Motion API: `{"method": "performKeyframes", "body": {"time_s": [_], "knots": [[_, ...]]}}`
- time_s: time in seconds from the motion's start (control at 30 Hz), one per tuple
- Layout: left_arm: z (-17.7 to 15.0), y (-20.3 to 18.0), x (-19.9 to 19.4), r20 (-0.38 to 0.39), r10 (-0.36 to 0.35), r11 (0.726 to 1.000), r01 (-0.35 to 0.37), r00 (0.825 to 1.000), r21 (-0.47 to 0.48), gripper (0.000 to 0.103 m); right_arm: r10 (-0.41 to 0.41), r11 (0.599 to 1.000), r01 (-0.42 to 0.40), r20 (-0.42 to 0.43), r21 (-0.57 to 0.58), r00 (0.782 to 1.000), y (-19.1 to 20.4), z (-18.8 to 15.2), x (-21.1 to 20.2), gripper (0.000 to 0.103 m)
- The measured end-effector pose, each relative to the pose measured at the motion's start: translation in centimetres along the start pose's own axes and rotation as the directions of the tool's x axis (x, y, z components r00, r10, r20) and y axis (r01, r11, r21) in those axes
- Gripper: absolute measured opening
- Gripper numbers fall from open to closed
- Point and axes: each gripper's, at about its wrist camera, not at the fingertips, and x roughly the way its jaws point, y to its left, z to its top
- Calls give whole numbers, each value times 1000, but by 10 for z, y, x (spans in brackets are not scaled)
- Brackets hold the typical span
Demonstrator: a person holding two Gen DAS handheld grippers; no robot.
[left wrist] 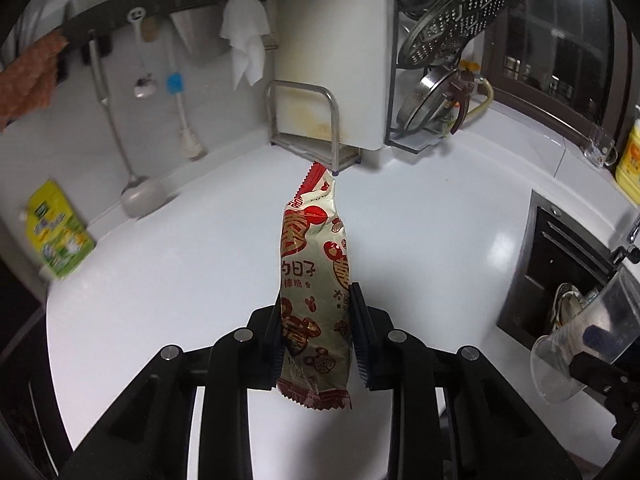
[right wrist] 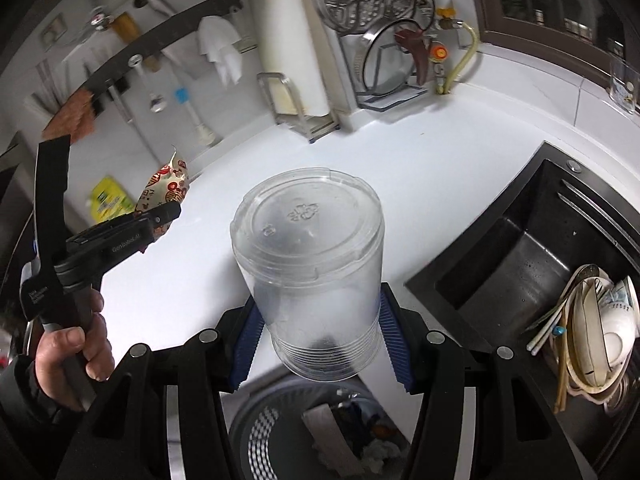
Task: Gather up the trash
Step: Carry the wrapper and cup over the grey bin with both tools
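Note:
A cream and red snack wrapper [left wrist: 314,280] stands up between the fingers of my left gripper [left wrist: 316,340], which is shut on its lower part, lifted above the white counter [left wrist: 180,260]. From the right wrist view the same wrapper [right wrist: 166,188] pokes out of the left gripper [right wrist: 160,216], held by a person's hand [right wrist: 76,348]. My right gripper [right wrist: 320,336] is shut on a clear plastic cup [right wrist: 312,264], its closed base pointing forward. That cup [left wrist: 584,340] also shows at the right edge of the left wrist view. A trash bin [right wrist: 320,428] with litter sits below the cup.
A black sink [right wrist: 520,264] with stacked bowls [right wrist: 600,332] lies to the right. At the back stand a metal rack [left wrist: 312,128], a lid stand [left wrist: 452,80] and hanging utensils [left wrist: 176,88]. A green pouch [left wrist: 60,232] leans at the left, a yellow oil bottle [left wrist: 630,160] far right.

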Motion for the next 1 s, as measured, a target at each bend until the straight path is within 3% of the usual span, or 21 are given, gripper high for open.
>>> {"method": "performKeyframes", "body": {"time_s": [0.17, 0.47, 0.77, 1.0], "knots": [[-27, -14, -42, 1, 52, 998, -52, 999, -37, 28, 38, 998, -40, -33, -55, 999, -8, -23, -25, 53], [-85, -56, -97, -45, 76, 995, -79, 996, -67, 28, 81, 988, -92, -97, -123, 992, -26, -62, -55, 53], [-128, -82, -119, -123, 68, 993, -79, 990, -89, 28, 113, 981, -132, -138, -141, 984, -37, -93, -76, 53], [-155, -92, -126, -147, 72, 992, -85, 987, -88, 28, 127, 972, -158, -176, -173, 976, -34, -108, -71, 53]]}}
